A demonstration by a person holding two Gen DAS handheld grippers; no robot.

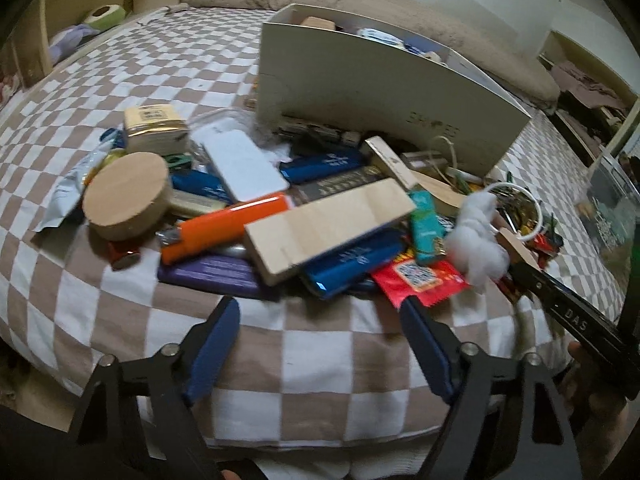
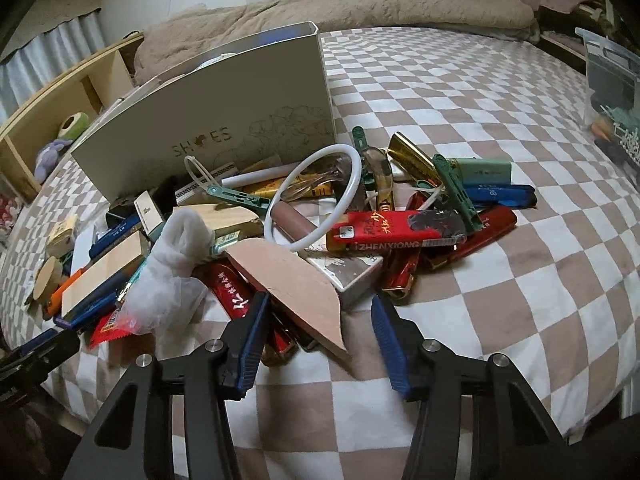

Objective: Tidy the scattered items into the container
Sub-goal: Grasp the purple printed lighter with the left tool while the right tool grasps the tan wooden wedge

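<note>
On the checked bed (image 2: 480,240), just before the shoe box (image 2: 208,128), your right fingers (image 2: 250,332) are closed on the thin wooden slab (image 2: 296,280), which looks light, stiff and smooth, so hold it mid-length; your left fingers (image 1: 216,344) stand partly open, empty.
</note>
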